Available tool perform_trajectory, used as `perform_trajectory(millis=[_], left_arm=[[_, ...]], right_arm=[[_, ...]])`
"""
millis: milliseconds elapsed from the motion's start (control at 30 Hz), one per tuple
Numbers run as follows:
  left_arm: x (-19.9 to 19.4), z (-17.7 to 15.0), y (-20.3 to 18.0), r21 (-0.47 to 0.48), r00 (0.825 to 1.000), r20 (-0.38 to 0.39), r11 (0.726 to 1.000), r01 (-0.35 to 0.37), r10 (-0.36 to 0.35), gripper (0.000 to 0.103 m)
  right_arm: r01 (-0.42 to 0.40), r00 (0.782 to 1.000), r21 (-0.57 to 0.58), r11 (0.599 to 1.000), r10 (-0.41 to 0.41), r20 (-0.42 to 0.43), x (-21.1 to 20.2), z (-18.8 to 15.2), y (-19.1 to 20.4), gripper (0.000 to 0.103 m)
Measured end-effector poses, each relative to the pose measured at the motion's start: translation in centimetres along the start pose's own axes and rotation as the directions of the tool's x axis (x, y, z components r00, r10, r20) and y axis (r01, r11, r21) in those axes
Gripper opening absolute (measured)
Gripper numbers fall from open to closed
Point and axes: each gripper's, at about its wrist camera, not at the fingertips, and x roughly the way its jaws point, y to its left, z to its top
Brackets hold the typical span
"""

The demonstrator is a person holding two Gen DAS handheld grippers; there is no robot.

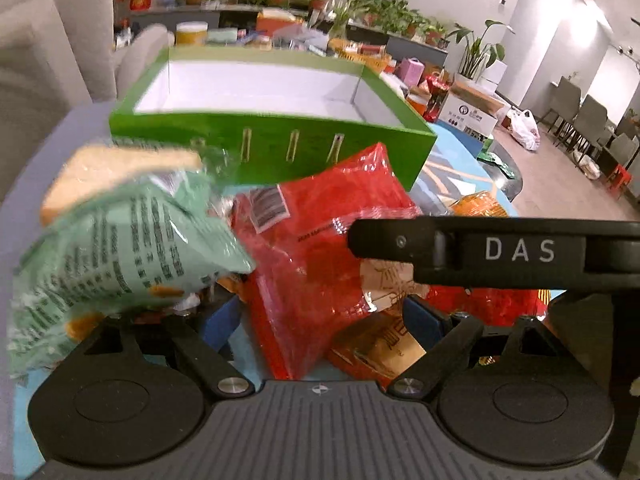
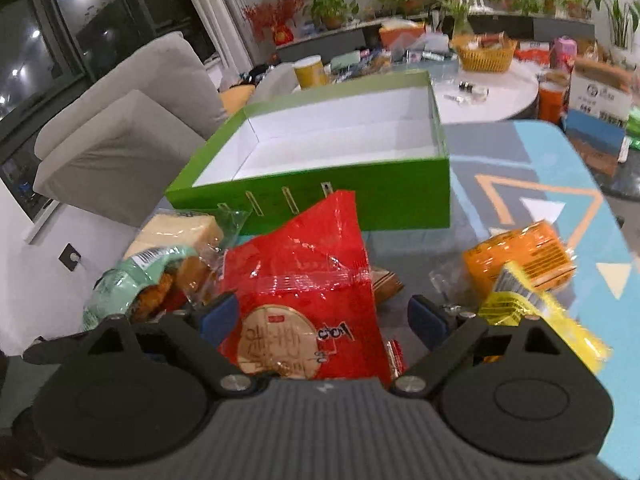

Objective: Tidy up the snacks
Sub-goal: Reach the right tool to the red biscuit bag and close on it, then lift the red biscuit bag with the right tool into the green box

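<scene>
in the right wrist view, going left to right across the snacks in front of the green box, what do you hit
pale green snack bag → wrapped sandwich bread → red snack bag, between the right tool's open jaws → orange packet → yellow packet. The green box lies behind them.

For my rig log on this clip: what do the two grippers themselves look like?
Both are matte black, with a ribbed grey body flanked by two round black discs, angled linkage arms on silver pivot screws, and blue finger pads. In the left wrist view, a black bar printed "DAS" in white crosses the frame.
</scene>
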Motion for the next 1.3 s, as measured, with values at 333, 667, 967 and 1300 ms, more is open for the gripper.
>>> perform_trajectory(millis=[333,667,967,1300], left_arm=[[1.1,-0.3,0.4,-0.003,0.997,0.032,0.997,0.077,-0.077,0.078],[-6.3,-2.4,-0.8,0.062,0.988,0.076,0.989,0.132,-0.136,0.070],[-10.6,-7.7,-2.4,0.171,0.988,-0.051,0.973,0.154,-0.148,0.070],[-11.1,-11.1,-1.7,0.194,0.989,-0.098,0.973,0.126,-0.108,0.084]], right_arm=[[-0.036,0.999,-0.072,0.997,0.033,-0.035,0.4,0.6,1.5,0.060],[-0.003,1.000,-0.066,0.998,0.003,0.011,-5.5,-1.8,4.0,0.055],[-0.006,1.000,0.032,0.999,0.007,-0.017,-9.7,-8.1,6.0,0.055],[0.061,0.998,0.137,0.989,-0.062,0.005,-10.7,-11.1,3.2,0.062]])
